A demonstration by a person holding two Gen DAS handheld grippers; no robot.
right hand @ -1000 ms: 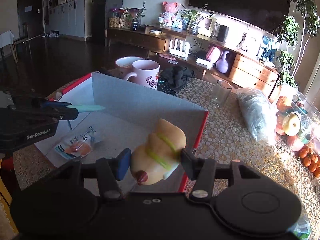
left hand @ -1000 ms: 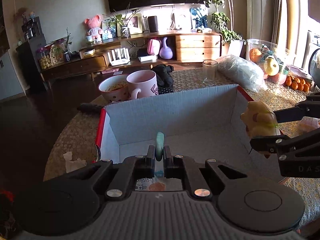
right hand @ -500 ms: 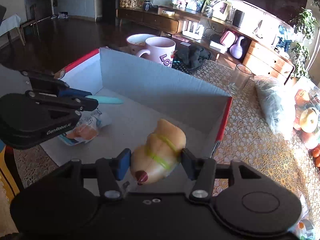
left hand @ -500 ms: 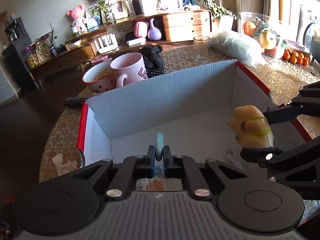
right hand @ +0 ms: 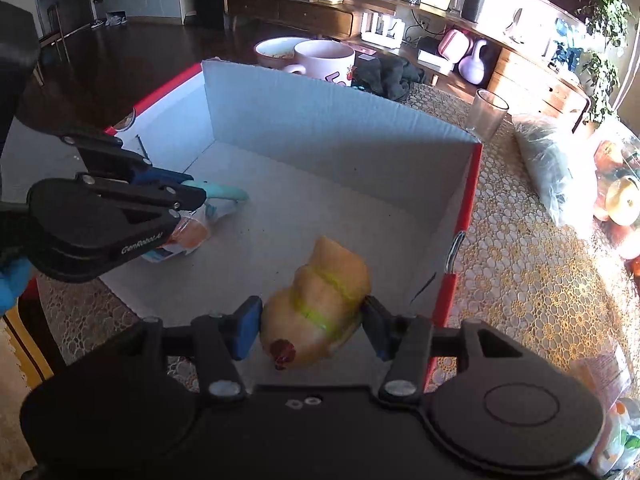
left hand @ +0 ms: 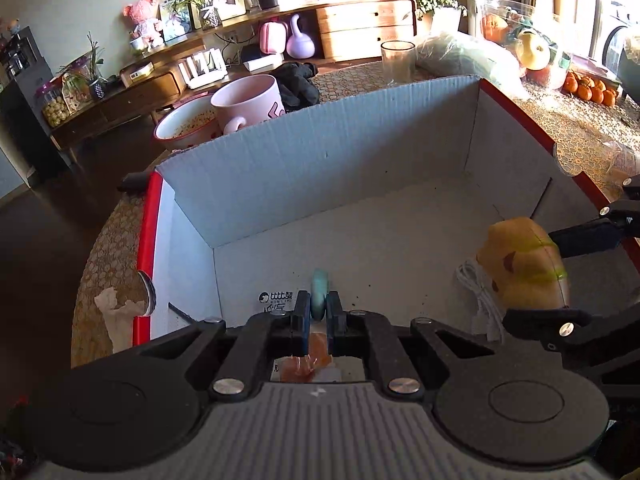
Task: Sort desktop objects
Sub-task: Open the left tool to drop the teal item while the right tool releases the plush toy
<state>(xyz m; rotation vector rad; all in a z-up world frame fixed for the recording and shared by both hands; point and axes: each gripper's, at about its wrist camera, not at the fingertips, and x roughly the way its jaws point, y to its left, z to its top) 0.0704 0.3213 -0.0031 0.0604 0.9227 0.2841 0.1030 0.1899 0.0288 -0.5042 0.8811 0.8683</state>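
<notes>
- The left gripper [left hand: 318,312] is held with its fingers [left hand: 301,311] pressed onto a thin teal object [left hand: 320,294], which stands edge-on between the pads and juts forward over the inside of the cardboard box [left hand: 320,160].
- In the right wrist view the same teal piece [right hand: 224,192] is seen as a slim handle-like shape hanging just above a snack packet [right hand: 188,236] that lies on the box floor near the left wall.
- The right gripper [right hand: 312,322] is pinching a yellow duck-like toy [right hand: 320,304] across its body, green bands visible around it; the toy is held above the box floor toward the right wall, near the red-edged rim.
- A white cable [left hand: 478,292] is lying on the floor just beside the toy.
- The step in hand is judged to be the release of both items into the box.
- Each item is best lowered close to the floor before the fingers are spread, so that bouncing and rolling are avoided.
- The teal piece should be set down beside the packet, and the toy clear of the cable and the wall.
- The fingers should be opened fully, then lifted straight up so that nothing is dragged out over the rim.
- Beyond the far wall a pink mug [left hand: 248,98], a bowl [left hand: 180,128] and a glass [left hand: 397,60] are standing on the worktop, still unsorted.
</notes>
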